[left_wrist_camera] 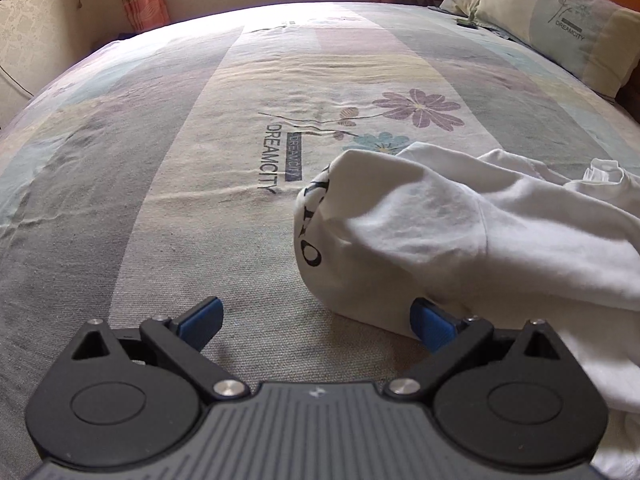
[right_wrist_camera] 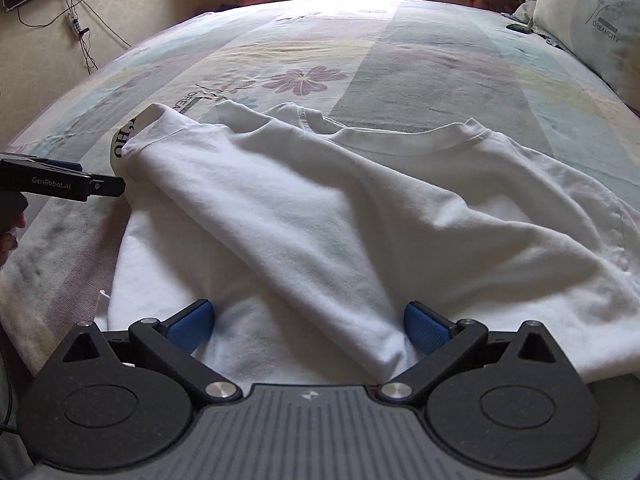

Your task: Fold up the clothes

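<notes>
Left wrist view: the left claw sits low at 6 o'clock with its blue pads wide apart, gripping nothing. The white shirt lies on the bed at 3 o'clock, a folded bulge with black letters beside the right pad. A pillow rests at 1 o'clock.

Right wrist view: the right claw is at 6 o'clock, pads spread apart, with a fold of the shirt running down between them; nothing is clamped. The shirt fills the middle, collar toward 1 o'clock. The left claw reaches in at 9 o'clock, at the shirt's lettered edge.
</notes>
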`<state>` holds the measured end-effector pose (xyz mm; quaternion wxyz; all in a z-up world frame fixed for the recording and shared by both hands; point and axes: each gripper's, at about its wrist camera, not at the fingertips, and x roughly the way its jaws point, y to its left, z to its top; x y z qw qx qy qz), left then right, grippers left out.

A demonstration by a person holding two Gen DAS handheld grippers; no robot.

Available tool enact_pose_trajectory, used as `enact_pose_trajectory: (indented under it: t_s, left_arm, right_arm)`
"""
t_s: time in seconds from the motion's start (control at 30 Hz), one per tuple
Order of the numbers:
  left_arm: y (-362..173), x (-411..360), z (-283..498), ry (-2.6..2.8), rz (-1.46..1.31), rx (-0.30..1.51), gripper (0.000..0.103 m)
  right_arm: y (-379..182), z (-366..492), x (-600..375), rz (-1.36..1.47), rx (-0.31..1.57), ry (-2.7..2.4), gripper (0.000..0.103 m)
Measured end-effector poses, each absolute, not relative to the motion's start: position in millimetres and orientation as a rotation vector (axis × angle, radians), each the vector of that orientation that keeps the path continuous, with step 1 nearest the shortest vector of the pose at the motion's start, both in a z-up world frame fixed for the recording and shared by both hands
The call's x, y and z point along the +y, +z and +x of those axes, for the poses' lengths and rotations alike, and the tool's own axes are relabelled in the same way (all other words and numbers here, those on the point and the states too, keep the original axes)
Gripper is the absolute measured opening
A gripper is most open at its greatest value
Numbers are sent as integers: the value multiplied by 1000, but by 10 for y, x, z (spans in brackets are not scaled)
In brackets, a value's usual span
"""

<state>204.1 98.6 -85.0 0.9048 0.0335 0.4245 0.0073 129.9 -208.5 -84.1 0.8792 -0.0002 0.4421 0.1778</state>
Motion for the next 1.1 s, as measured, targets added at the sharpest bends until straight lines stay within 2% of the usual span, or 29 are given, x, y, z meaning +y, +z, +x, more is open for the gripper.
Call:
enact_pose_trajectory:
  t_s: [0.3, 0.5, 0.63, 0.83, 1.1]
  left_arm:
    - [-756, 1465, 2283, 280, 121, 792, 101]
    - [-484, 1696, 2446, 432, 312, 707, 101]
    - [-356, 1917, 2585, 454, 258, 760, 100]
    - [-337, 1554, 2176, 146, 217, 791, 99]
    - [-207, 664, 1600, -361, 91, 840, 100]
  right_arm:
    - [-544, 1117, -2260, 95, 874, 299, 103]
    - [-359, 1043, -2328, 95, 819, 276, 103]
    - [-305, 1015, -2343, 101, 803, 268, 103]
    - [-403, 948, -2250, 79, 833, 302, 103]
    - [-482, 881, -2071, 56, 860, 373, 103]
